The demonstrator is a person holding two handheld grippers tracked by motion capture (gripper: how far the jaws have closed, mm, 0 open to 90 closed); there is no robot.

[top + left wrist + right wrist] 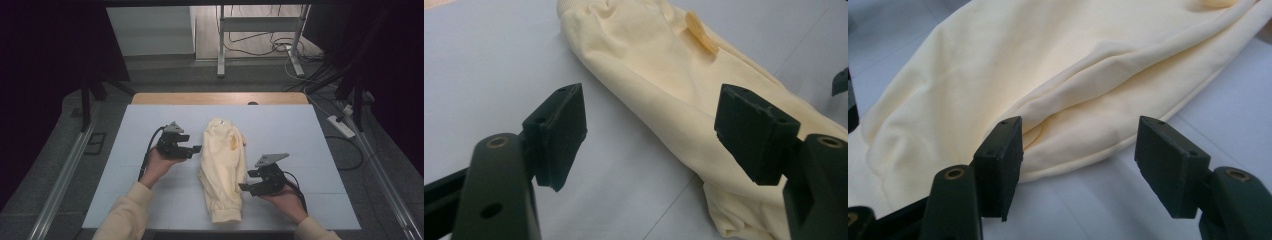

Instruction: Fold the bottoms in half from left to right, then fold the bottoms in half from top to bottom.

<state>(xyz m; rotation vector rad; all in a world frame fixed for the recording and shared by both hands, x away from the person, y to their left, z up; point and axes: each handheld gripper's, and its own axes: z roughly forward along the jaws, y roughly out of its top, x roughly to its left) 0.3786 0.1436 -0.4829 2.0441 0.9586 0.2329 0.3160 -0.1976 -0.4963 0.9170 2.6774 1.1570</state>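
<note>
A pale yellow garment (222, 167) lies folded lengthwise down the middle of the white table sheet (280, 130), cuffed hem toward the near edge. My left gripper (196, 149) hovers just left of it, jaws wide apart and pointing at the cloth, nothing between them. In the left gripper view the garment (674, 85) runs diagonally past the gripper (651, 132). My right gripper (245, 181) sits at the garment's right edge, open. In the right gripper view, the gripper (1078, 157) frames the folded edge of the garment (1048, 80) and the pads do not press on it.
The white sheet covers a wooden table (220, 98) with dark floor on both sides. A metal stand (260, 30) and cables (340, 125) lie beyond the far edge. Bare sheet stretches left and right of the garment.
</note>
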